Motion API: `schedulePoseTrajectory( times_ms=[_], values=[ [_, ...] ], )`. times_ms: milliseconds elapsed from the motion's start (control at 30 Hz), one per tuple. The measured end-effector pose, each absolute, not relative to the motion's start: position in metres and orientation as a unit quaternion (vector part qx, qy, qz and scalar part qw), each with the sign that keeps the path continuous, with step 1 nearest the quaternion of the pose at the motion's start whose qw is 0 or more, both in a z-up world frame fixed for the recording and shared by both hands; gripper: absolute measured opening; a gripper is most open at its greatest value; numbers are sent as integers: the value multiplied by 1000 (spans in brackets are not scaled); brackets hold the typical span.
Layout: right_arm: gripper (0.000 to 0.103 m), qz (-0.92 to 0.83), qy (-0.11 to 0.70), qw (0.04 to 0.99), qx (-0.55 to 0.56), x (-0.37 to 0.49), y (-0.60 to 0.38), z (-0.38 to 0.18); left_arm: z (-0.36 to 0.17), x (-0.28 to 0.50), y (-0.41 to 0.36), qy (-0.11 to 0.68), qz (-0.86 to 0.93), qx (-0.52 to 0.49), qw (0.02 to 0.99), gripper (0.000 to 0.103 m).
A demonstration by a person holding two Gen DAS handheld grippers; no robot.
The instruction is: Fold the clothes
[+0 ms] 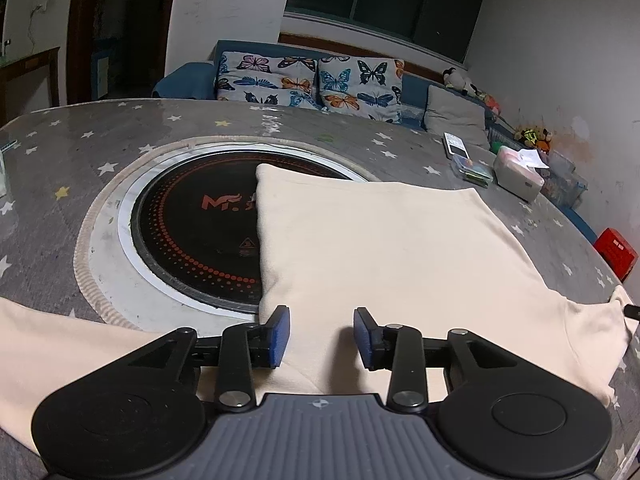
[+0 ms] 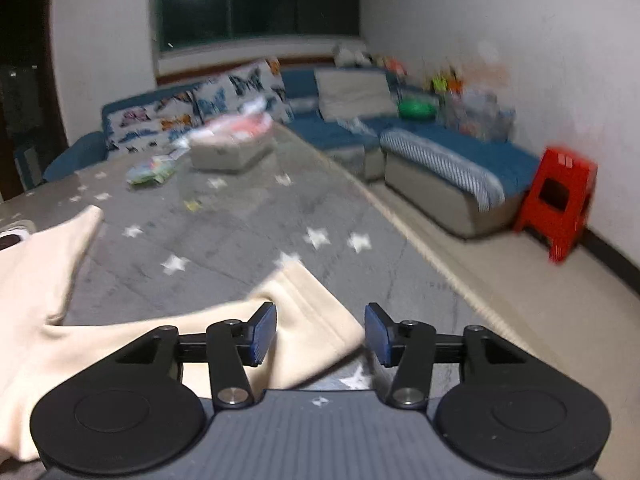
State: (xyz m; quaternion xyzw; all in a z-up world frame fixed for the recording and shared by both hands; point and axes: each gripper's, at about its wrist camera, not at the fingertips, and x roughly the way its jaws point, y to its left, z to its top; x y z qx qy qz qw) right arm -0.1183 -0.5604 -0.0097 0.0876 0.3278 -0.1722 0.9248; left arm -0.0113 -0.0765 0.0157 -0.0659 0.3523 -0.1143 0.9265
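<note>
A cream garment (image 1: 384, 248) lies spread on the grey star-patterned tablecloth (image 1: 80, 148), partly over the black round cooktop (image 1: 200, 232). One sleeve runs off to the left, one to the right. My left gripper (image 1: 322, 336) is open, its blue pads just above the garment's near edge, holding nothing. In the right wrist view, my right gripper (image 2: 320, 332) is open over the end of the cream sleeve (image 2: 312, 312), with the cuff between the pads. The view is blurred.
A tissue box (image 1: 518, 176), a remote (image 1: 456, 145) and a small packet (image 1: 474, 170) sit at the table's far right. A blue sofa with butterfly cushions (image 1: 308, 80) stands behind. A red stool (image 2: 560, 204) stands by the wall right of the table edge.
</note>
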Motion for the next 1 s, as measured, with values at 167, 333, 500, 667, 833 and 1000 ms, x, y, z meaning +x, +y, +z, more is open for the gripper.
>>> schedulePoseTrajectory(
  times_ms=[167,333,500,667,833,1000],
  values=[
    [8,-137,304,939,77,-126,-555,1,17,-11,-80,354,-113,-60,927,40],
    [9,-154,254,954,43,-142,-549,18,22,-14,-87,347,-115,-47,930,46],
    [19,-187,302,933,56,-139,-568,-5,29,-19,-93,339,-129,-45,931,46],
    [23,-154,286,945,39,-143,-551,1,42,-24,-103,329,-156,-47,930,47],
    [39,-99,298,949,23,-120,-530,-3,50,-40,-123,323,-213,-33,921,47],
    [50,-75,321,944,7,-112,-515,-8,43,-60,-137,329,-264,-3,907,47]
  ],
)
